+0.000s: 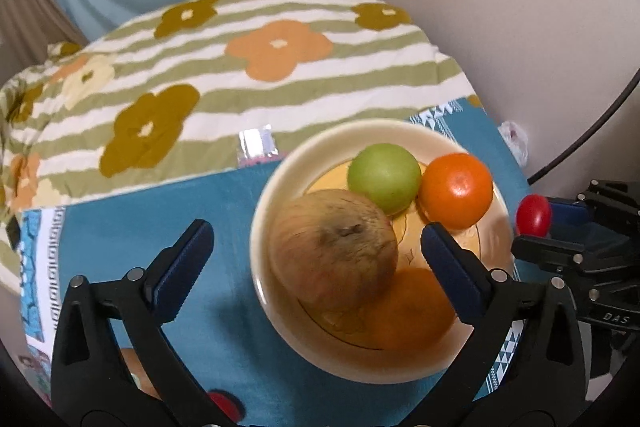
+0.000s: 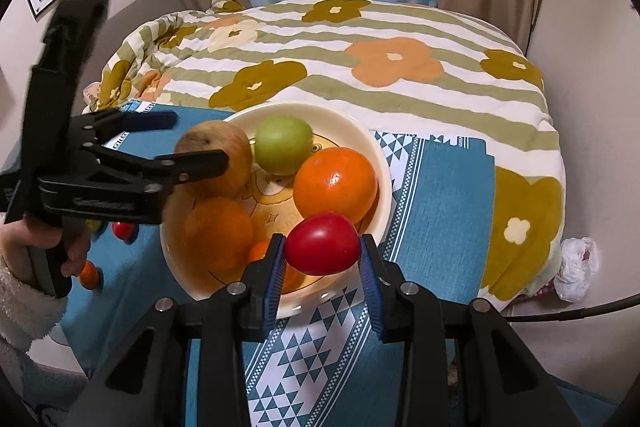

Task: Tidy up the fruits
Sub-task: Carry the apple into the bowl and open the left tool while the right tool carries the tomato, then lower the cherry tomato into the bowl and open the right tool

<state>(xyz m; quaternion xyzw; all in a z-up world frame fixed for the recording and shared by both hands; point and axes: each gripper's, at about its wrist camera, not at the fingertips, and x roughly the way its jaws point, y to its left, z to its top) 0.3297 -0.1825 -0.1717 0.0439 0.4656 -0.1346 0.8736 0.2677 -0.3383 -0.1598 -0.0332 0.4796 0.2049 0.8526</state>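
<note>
Fruit-gathering step: my left claw (image 1: 316,259) stands wide open around the brown apple (image 1: 333,250) resting in the bowl (image 1: 276,163); my right claw (image 2: 322,259) grips a red tomato (image 2: 322,244) above the bowl's near rim, so next I release it inside.

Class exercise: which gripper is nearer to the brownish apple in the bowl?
Left. The left gripper stands open with the brownish apple between its fingers. The right gripper, shut on a red fruit, is over the bowl's opposite rim.

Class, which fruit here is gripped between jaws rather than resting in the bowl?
The small red tomato-like fruit: the right gripper clamps it, above the cream bowl's rim.
</note>
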